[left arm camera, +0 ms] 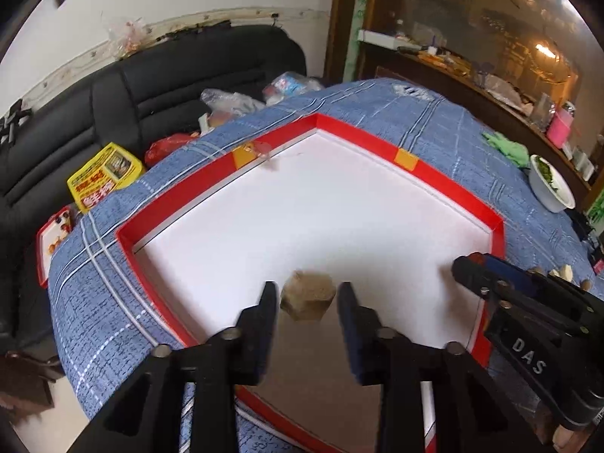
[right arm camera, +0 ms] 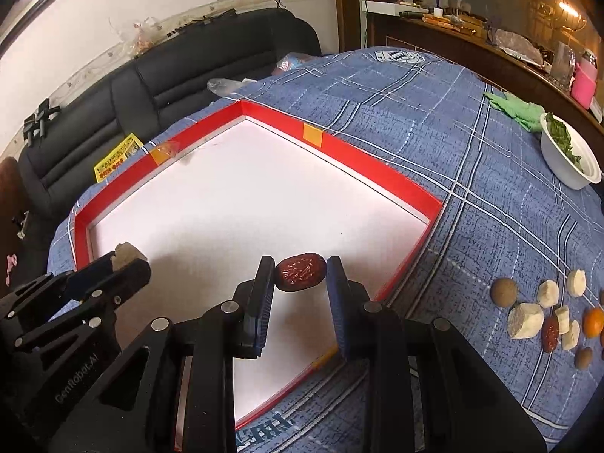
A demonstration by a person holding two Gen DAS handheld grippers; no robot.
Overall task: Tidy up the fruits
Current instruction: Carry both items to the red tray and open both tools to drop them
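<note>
Left wrist view: my left gripper (left arm camera: 307,294) sits low over the near part of the red-rimmed tray (left arm camera: 377,139), jaws apart, with a tan chunk (left arm camera: 307,300) between them. I see gaps on both sides of it, so I read it as let go, though I can't tell whether it's lying on the white floor yet. From the right wrist view the same chunk (right arm camera: 126,255) peeks out past those fingertips at the tray's left side.

My right gripper (right arm camera: 300,275) is clamped on a red date (right arm camera: 300,271), both pads touching its ends, held over the tray's near right part. It looks clear of the floor, so I judge it not placed yet.

Spacing makes sense: one piece per hand, well apart in the tray, so the kinds stay separate.

Remaining pile (right arm camera: 547,313) is on the blue cloth (right arm camera: 434,113) right of the tray: pale chunks, brown rounds, an orange one, another date. Mostly unsorted, so the task looks early.

Bowl of greens (right arm camera: 570,158) is far right, not involved.
</note>
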